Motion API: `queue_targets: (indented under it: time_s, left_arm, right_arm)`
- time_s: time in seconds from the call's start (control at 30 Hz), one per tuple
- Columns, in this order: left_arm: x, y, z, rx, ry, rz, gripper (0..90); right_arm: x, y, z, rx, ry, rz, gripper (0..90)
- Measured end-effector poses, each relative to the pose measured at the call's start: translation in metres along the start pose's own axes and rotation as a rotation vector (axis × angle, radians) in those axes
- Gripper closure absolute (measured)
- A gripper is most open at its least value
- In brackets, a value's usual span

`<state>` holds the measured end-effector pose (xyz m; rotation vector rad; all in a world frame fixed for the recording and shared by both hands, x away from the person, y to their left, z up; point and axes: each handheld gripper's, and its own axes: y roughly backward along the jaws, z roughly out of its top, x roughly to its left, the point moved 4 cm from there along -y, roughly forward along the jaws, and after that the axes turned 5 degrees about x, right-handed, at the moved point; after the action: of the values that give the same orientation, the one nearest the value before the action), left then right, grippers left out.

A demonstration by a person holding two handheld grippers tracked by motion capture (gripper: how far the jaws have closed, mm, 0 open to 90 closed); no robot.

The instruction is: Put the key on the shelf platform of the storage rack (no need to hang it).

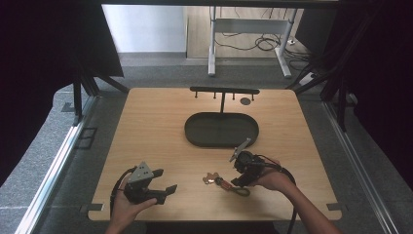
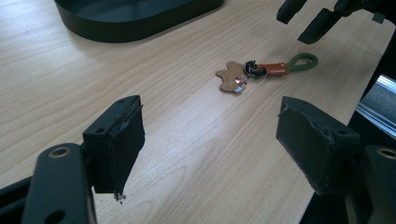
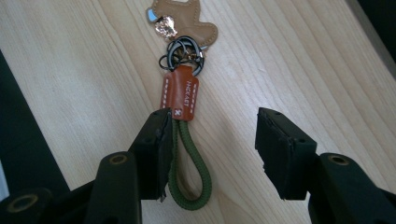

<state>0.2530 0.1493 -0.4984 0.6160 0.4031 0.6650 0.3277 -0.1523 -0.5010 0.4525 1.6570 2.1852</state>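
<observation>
Left gripper point(image 1: 163, 191) sits near the table's point(image 1: 146, 126) front-left corner, held in the person's left hand point(image 1: 127, 207). Jaws wide apart, nothing between them; in the left gripper view just bare wood shows in the gap. It points across toward the keychain, likely parked on standby and out of the other hand's way.

Keychain point(image 1: 223, 182) lies flat near the table's front edge, a little right of centre. Tan leather charm point(image 3: 187, 21) at one end, metal ring point(image 3: 183, 52) in the middle, orange leather tab point(image 3: 181, 92) next, then the green cord loop point(image 3: 190, 163) at the other end. The loop end faces the right gripper, which makes it the easy handle to take.

Right gripper point(image 1: 238, 181) comes in low over the loop, held by the right hand point(image 1: 273, 180). Jaws about half open. One pad looks to be against the side of the cord, the other well clear of it, so the loop is bracketed but not pinched yet. Seems set up to grab the cord rather than the charm.

Black oval tray point(image 1: 195, 134) sits at the table's middle, toward the far edge, with a small hook rack point(image 1: 224, 90) behind it. Rack is probably where the loop goes.
</observation>
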Motion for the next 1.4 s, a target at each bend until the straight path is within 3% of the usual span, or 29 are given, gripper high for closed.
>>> queue_targets:
  time_s: [0.63,0.87,1.4]
  left_arm:
    - [0.001,0.002,0.0,-0.007,0.001,0.002,23.6]
    - [0.001,0.003,0.0,-0.008,0.001,0.005,23.5]
    - [0.003,0.005,0.0,-0.011,0.003,0.011,23.5]
  right_arm:
    - [0.012,-0.022,0.016,0.039,0.049,0.018,47.3]
    - [0.014,-0.037,0.018,0.066,0.05,0.018,48.5]
    - [0.016,-0.048,0.019,0.094,0.046,0.008,56.2]
